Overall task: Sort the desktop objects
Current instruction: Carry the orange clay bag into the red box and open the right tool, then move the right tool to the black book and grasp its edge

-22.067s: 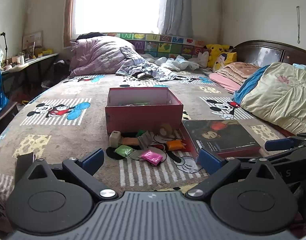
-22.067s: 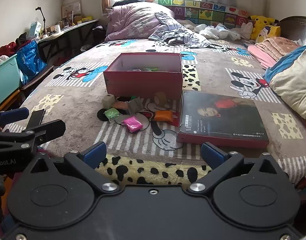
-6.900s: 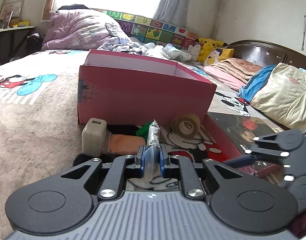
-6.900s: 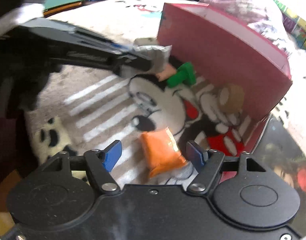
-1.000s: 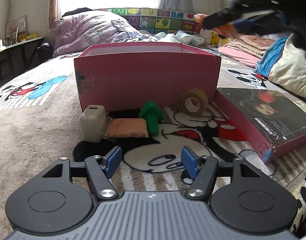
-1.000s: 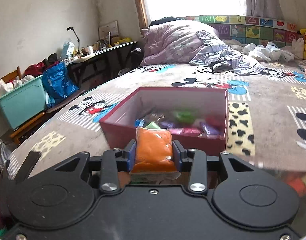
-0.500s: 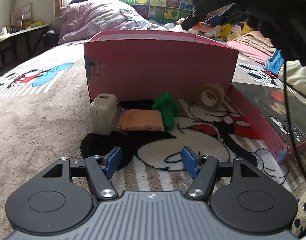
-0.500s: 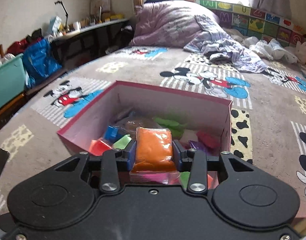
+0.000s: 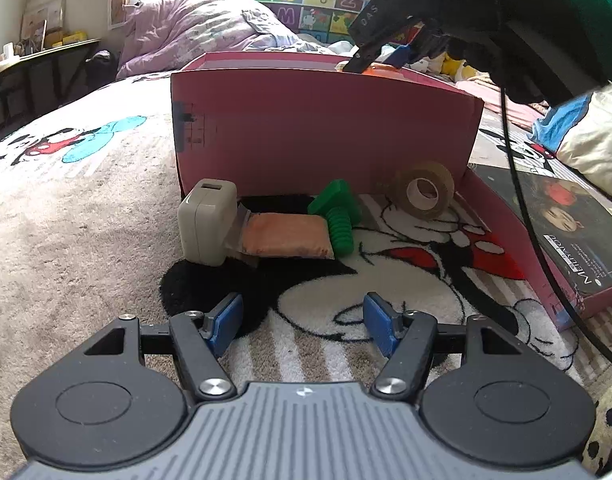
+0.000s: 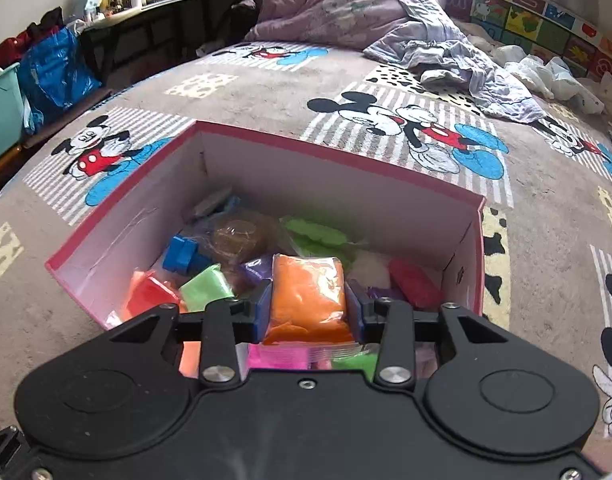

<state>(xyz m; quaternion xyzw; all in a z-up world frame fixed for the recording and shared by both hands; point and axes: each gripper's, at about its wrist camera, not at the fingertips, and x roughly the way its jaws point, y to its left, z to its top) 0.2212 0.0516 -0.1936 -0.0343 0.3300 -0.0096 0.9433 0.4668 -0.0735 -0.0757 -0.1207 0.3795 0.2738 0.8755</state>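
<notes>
My right gripper is shut on an orange clay packet and holds it over the open pink box, which holds several coloured packets. In the left wrist view the same box stands ahead, with the right gripper above its far right rim. My left gripper is open and empty, low over the blanket. In front of it lie a beige charger, a pale orange packet, a green plastic bolt and a tape roll.
A flat pink box lid with a picture lies to the right of the small objects. A purple duvet and clothes lie at the far end of the bed. A blue bag stands by the desk on the left.
My right gripper has moved forward and down over the box with the orange packet. My left gripper has edged closer to the objects in front of the box.
</notes>
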